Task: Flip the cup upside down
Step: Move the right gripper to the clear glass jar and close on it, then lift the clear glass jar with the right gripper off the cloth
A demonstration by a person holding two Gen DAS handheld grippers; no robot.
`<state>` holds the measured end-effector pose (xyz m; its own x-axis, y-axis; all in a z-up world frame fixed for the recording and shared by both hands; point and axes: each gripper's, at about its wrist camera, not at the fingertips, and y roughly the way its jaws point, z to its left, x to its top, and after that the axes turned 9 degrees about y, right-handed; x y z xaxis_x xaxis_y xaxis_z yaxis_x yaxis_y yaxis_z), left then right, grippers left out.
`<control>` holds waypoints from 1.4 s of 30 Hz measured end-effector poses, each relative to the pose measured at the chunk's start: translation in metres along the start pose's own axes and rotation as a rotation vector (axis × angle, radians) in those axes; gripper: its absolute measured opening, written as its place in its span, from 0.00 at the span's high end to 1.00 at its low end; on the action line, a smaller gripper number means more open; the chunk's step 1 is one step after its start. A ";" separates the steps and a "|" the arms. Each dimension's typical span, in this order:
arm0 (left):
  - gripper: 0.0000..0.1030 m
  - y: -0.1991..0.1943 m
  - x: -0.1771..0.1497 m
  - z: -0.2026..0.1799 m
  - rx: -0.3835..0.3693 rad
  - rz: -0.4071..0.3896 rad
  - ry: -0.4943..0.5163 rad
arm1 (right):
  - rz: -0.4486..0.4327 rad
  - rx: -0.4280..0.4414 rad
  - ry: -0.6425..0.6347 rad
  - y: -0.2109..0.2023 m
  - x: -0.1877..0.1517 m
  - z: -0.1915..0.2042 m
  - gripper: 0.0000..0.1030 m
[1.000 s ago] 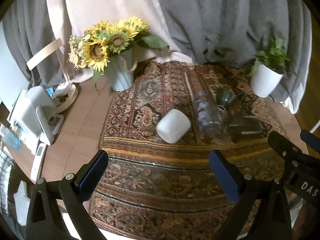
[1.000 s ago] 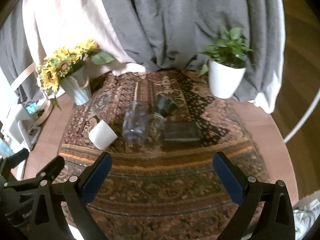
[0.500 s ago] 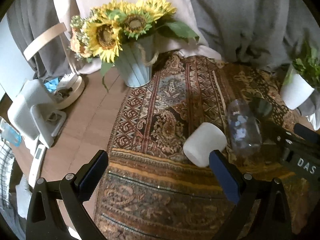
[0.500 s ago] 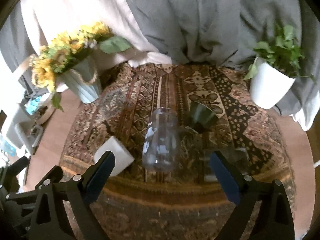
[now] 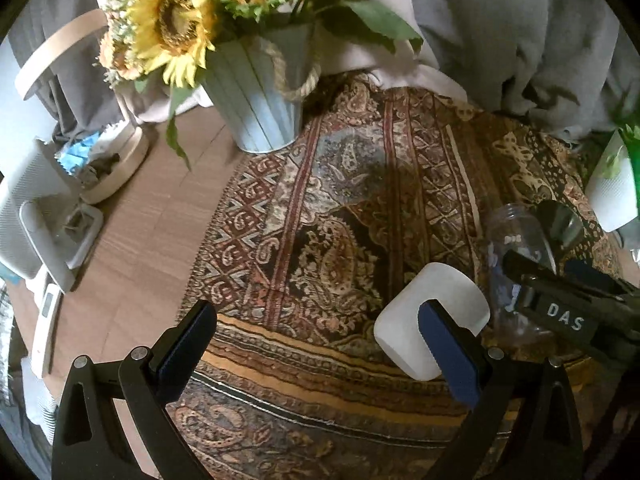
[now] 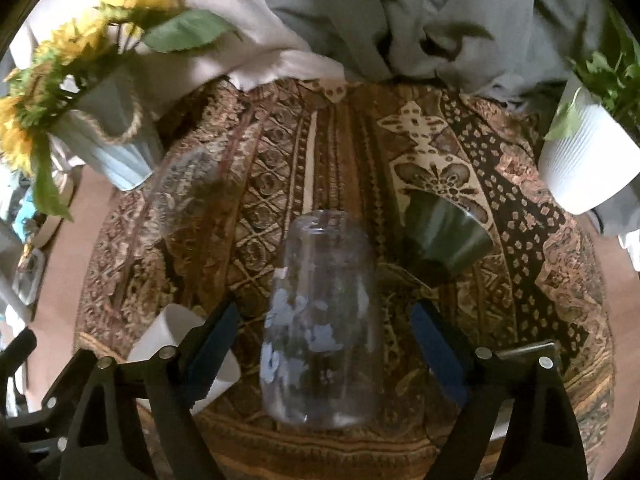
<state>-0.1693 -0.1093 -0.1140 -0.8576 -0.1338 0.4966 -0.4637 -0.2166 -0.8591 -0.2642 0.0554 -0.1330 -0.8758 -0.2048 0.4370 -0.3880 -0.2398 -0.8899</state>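
Note:
A clear glass cup [image 6: 320, 316] with pale flower prints lies on its side on the patterned rug; it also shows in the left wrist view [image 5: 520, 264]. My right gripper [image 6: 324, 344] is open, with the glass between its two fingers, not touching. A white cup [image 5: 432, 320] lies on its side to the left of the glass, also seen in the right wrist view [image 6: 180, 344]. My left gripper [image 5: 316, 344] is open and empty; its right finger is in front of the white cup. A dark green cup [image 6: 444, 236] lies tipped behind the glass.
A pale bucket of sunflowers [image 5: 260, 88] stands at the back left. A white pot with a green plant [image 6: 584, 160] stands at the back right. A dark flat box [image 6: 532, 348] lies by the right finger. White devices [image 5: 36, 216] sit on the wooden table at left.
Both grippers have moved forward and down toward the rug. The right gripper has come around the glass cup. The left gripper has come up to the white cup.

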 end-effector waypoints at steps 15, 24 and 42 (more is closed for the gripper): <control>0.00 0.011 0.001 -0.002 -0.005 0.020 0.000 | 0.058 0.004 0.000 0.026 -0.005 -0.002 0.30; 0.00 -0.026 -0.003 0.002 -0.017 -0.027 -0.020 | 0.033 0.042 0.009 -0.018 -0.016 -0.004 0.30; 0.00 -0.070 -0.069 -0.011 -0.047 0.008 0.089 | 0.080 0.025 0.077 -0.087 -0.110 -0.025 0.30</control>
<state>-0.0798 -0.0741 -0.0897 -0.8765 -0.0483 0.4789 -0.4653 -0.1700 -0.8687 -0.1416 0.1228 -0.1065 -0.9234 -0.1510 0.3530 -0.3101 -0.2490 -0.9175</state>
